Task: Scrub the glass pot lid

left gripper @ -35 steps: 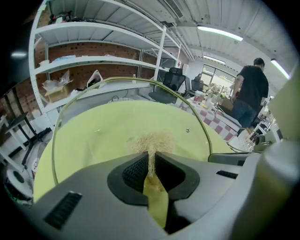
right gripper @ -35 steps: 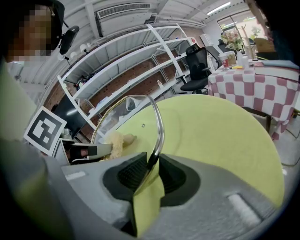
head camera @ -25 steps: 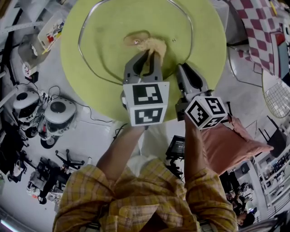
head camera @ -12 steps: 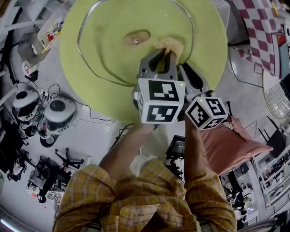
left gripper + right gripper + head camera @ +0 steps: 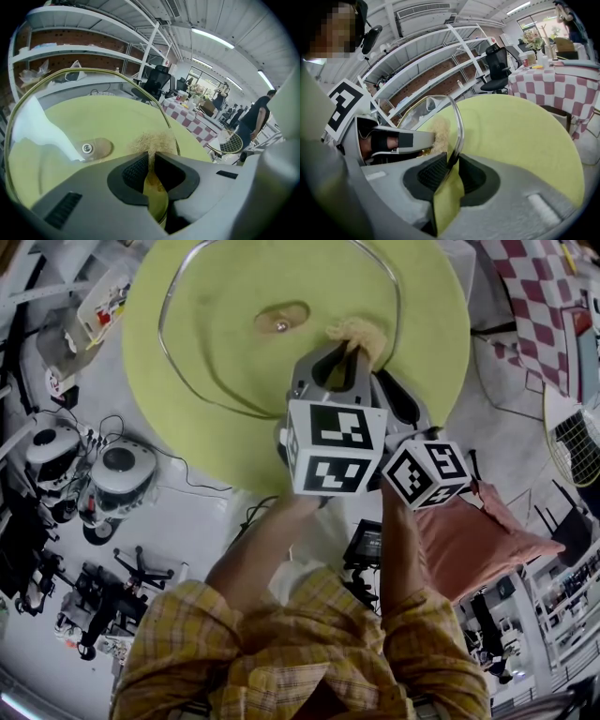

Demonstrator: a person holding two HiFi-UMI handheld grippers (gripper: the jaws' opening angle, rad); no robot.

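Round green bench (image 5: 178, 437) has the glass lid (image 5: 225, 348) lying flat, right gripper (image 5: 451, 165) jaws clamped on its near rim, left gripper (image 5: 341, 354) jaws pinching the scrubber (image 5: 354, 332) right beside them, so I'd guess the next stroke heads left toward the knob (image 5: 281, 324).

Free room: the table (image 5: 441, 324) is bare outside the lid (image 5: 225, 362), widest at right. The glass is open left of the knob (image 5: 281, 325). The near-right rim is blocked: left gripper (image 5: 349, 351) pinching the scrubber (image 5: 356, 332), just beside the right gripper (image 5: 382, 382) clamped on the rim.
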